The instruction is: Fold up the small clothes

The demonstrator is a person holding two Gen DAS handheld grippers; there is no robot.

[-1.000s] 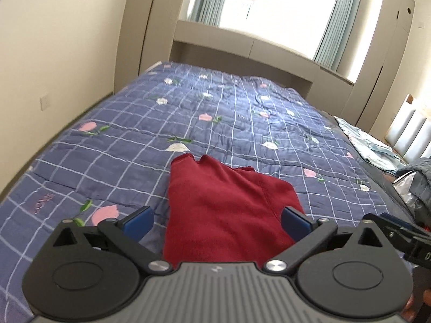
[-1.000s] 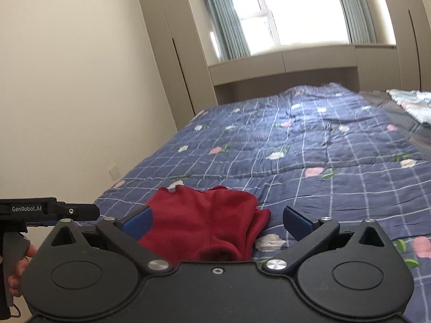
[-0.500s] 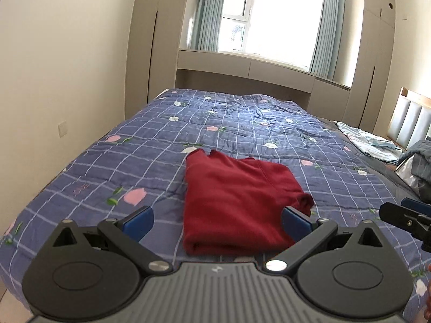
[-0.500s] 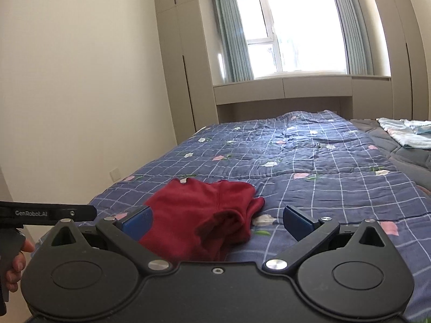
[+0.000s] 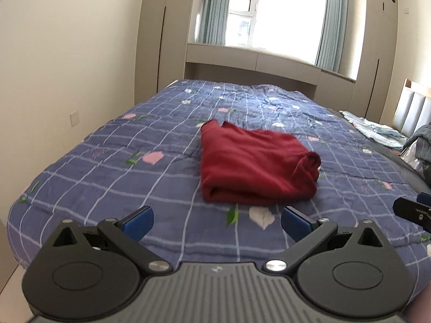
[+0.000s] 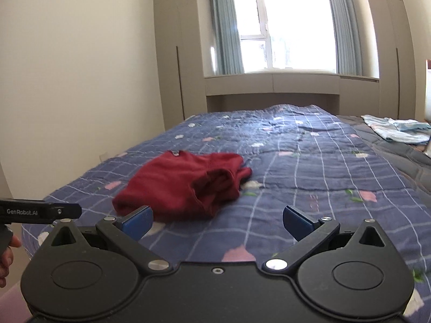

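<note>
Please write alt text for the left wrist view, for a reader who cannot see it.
A folded dark red garment lies on a blue checked quilt covering a bed. The open left hand-held gripper is in the foreground, short of the garment, holding nothing. Behind the bed is a bright curtained window.

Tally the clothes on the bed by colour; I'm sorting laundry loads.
Red: 1, the folded red garment
Light blue: 1, the light blue garment near the far right edge
Dark grey: 1, the dark grey pile, only partly in view
Total: 3

"GenRobot.AI" is printed on the left tongs (image 6: 40, 211).
</note>
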